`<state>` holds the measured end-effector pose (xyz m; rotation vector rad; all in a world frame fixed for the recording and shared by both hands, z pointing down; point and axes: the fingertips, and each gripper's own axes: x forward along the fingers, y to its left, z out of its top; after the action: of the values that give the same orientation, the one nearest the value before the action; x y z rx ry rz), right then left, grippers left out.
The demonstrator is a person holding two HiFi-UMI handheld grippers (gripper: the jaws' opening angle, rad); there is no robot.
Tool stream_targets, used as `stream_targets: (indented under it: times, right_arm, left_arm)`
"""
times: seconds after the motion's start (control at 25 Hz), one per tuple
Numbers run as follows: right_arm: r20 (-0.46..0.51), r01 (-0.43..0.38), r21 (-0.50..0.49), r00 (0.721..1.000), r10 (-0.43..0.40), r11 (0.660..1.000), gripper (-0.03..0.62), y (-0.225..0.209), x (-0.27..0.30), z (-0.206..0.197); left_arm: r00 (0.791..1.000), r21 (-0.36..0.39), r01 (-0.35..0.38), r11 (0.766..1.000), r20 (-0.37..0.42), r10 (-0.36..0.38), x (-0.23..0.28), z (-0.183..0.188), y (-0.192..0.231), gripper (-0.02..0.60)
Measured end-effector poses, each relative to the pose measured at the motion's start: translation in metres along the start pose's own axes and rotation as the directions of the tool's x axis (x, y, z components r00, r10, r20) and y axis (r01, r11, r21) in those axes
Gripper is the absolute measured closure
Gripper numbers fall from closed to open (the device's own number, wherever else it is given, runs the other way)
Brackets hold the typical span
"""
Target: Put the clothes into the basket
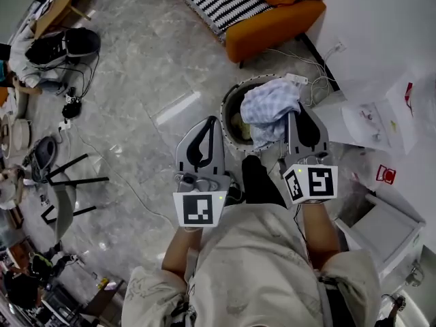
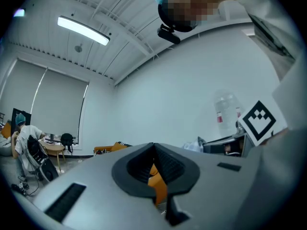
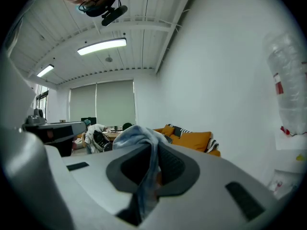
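Right tongs (image 1: 293,118) clamp a pale blue checked cloth (image 1: 269,104). In the right gripper view the fabric runs down through the narrow slit between the jaws and bunches up above the tips. Left tongs (image 1: 210,123) are closed with the jaws meeting at the tips and no fabric in them. A strip of orange shows low in that slit in the left gripper view; can't tell what it is.

In the head view both sit side by side at frame centre, pointing toward the top of the frame. The left one is just left of the basket (image 1: 225,111), the right one at its right edge.

The basket is round with a dark rim and stands on the grey floor (image 1: 136,80), centre frame. The cloth hangs from the right one and covers the right half of the basket opening. Can't tell if it touches the rim. Something pale lies inside, showing at the left of the opening.

An orange sofa (image 1: 272,19) is at top, right of centre, with a black-and-white striped blanket (image 1: 218,2) on it. A white cable (image 1: 315,87) lies on the floor right of the basket. Papers (image 1: 371,118) lie on a white surface at the right edge. The person's black trouser leg (image 1: 262,182) shows between the two grippers, and a beige shirt (image 1: 259,264) fills bottom centre.
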<state>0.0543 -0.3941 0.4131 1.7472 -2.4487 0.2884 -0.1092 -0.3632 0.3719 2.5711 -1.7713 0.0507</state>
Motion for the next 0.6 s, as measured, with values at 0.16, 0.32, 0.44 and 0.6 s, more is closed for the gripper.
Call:
stream_targets:
  times: [0.16, 0.32, 0.44, 0.6]
  right_arm:
    - [-0.072, -0.003, -0.014, 0.997, 0.002, 1.0, 0.569, -0.009, 0.026, -0.035]
    - [-0.164, -0.017, -0.031, 0.986, 0.012, 0.999, 0.569, -0.012, 0.048, -0.085]
    - [-0.235, -0.032, -0.085, 0.972, 0.011, 0.996, 0.569, -0.012, 0.062, -0.129]
    - [-0.352, -0.032, -0.084, 0.936, 0.0, 0.996, 0.569, -0.019, 0.08, -0.195]
  left_arm:
    - [0.999, -0.012, -0.011, 1.0, -0.044, 0.01, 0.014, -0.021, 0.004, 0.578]
    - [0.995, -0.012, -0.025, 1.0, -0.099, 0.023, 0.019, -0.047, 0.009, 0.578]
    - [0.993, 0.008, -0.04, 0.999, -0.107, 0.04, 0.023, -0.065, 0.011, 0.578]
    - [0.989, 0.015, -0.053, 0.998, -0.139, 0.055, 0.026, -0.087, 0.014, 0.578]
